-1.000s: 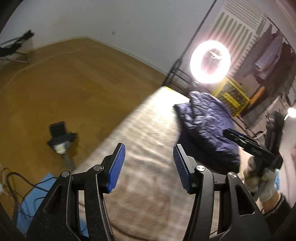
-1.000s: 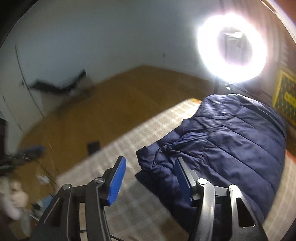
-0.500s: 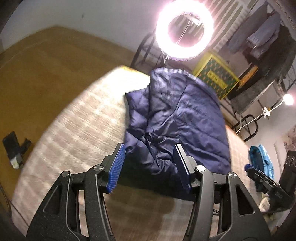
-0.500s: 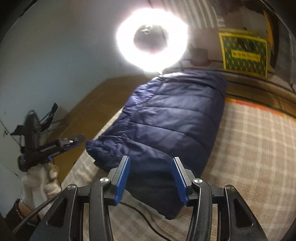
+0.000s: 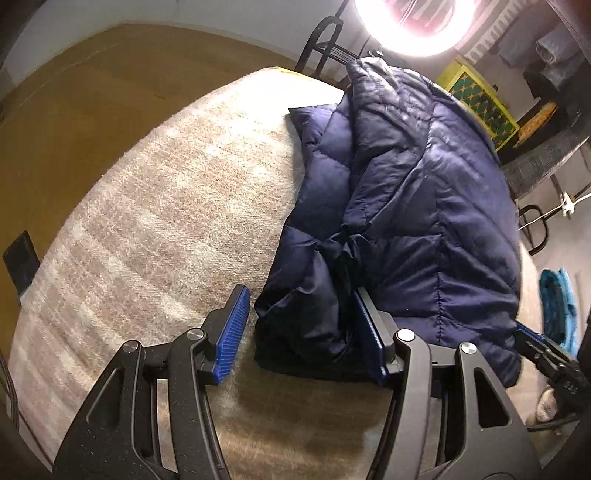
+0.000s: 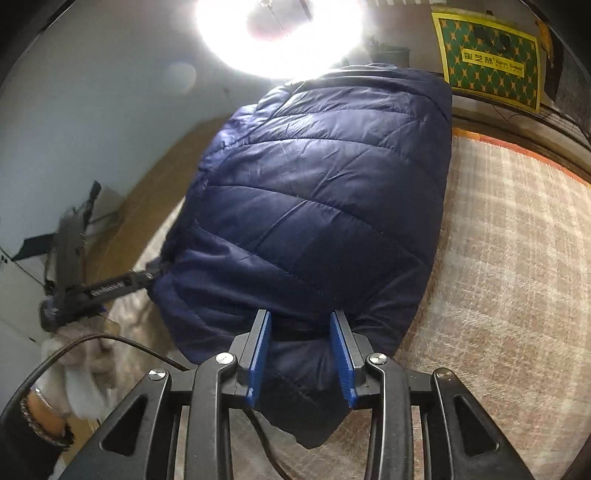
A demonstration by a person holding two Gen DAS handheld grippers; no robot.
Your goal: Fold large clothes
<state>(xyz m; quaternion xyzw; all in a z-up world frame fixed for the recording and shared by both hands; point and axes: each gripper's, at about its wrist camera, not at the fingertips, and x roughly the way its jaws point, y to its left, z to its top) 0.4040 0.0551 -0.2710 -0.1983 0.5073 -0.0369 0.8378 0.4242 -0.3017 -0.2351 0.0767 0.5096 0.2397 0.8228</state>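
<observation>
Claw pair at the near hem of a navy puffer jacket (image 6: 314, 206) on a plaid blanket (image 6: 517, 258).
Right claw (image 6: 301, 354), just closing, pinches padding; left claw (image 5: 304, 332) straddles loose folds, half open: grip deep through all layers.

A lived-in room, rigged for filming — my view takes in wood floor (image 5: 92, 122), plaid blanket (image 5: 155, 206), ring light (image 6: 277, 33), hung clothes (image 5: 554, 48), yellow-green box (image 6: 487, 70).

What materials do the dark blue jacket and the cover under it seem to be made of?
Jacket: probably thin nylon or polyester shell with padding; it has a slight sheen and puffy stitched channels. Cover: looks like a fuzzy woven wool-like blanket, matte, with a beige check pattern.
</observation>
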